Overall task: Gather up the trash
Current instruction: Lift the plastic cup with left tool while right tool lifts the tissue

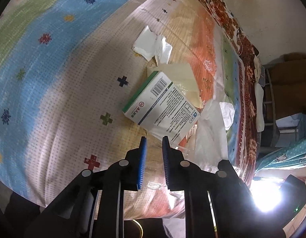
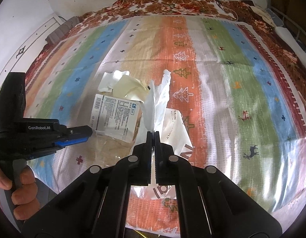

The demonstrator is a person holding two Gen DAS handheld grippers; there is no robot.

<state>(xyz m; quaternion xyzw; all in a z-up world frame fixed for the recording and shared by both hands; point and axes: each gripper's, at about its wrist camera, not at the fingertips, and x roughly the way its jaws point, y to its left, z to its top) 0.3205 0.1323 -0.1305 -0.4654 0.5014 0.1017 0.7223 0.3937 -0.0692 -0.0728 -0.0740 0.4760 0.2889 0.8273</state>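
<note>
Right gripper (image 2: 153, 133), lower centre of the right wrist view, is clamped on an upright crumpled white tissue (image 2: 157, 103). Left gripper (image 1: 154, 138), jaws narrowly apart in its own view; whether they pinch the thin clear plastic film (image 2: 111, 144) beneath cannot be told. Just above lie a white printed cardboard box (image 1: 163, 107) and crumpled white paper (image 1: 151, 45) on the striped bedspread (image 1: 54, 79).

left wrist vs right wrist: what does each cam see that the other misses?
Left wrist only: the box's green-edged side, a bright glare at lower right, and the left gripper from behind, its jaws narrowly apart with a gap showing.

Right wrist only: the right gripper, jaws shut on a white tissue standing up from them; the hand holding the left gripper's handle; the far edge of the bed and the wall beyond it.

Both: the printed box, crumpled white paper, cream paper and the striped sheet.
</note>
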